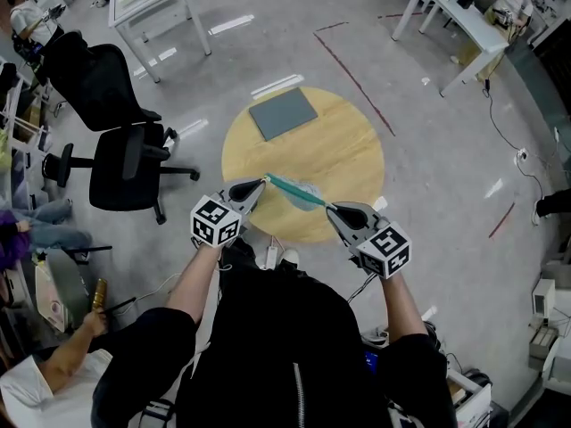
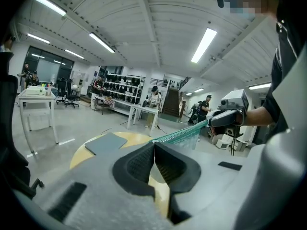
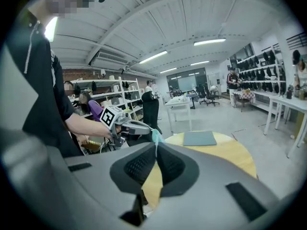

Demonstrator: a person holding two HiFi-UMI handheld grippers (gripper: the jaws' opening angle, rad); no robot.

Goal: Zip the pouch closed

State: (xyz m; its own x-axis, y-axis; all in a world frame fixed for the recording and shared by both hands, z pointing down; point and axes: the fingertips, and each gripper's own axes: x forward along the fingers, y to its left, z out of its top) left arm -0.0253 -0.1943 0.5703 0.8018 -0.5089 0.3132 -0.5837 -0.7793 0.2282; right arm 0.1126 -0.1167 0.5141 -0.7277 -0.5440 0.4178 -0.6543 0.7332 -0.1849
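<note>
A pale mesh pouch (image 1: 300, 193) with a teal zipper edge hangs stretched between my two grippers, above the near part of the round wooden table (image 1: 350, 154). My left gripper (image 1: 265, 181) is shut on the pouch's left end. In the left gripper view the teal edge (image 2: 182, 134) runs from its closed tips (image 2: 154, 143) across to the right gripper (image 2: 225, 118). My right gripper (image 1: 328, 207) is shut on the pouch's right end. In the right gripper view a bit of teal (image 3: 156, 137) shows just beyond its tips (image 3: 156, 145). I cannot make out the zipper slider.
A flat grey pad (image 1: 283, 114) lies on the far side of the table. A black office chair (image 1: 122, 152) stands to the left. White tables (image 1: 157, 0) (image 1: 457, 18) stand farther off. A seated person (image 1: 53, 364) is at the lower left.
</note>
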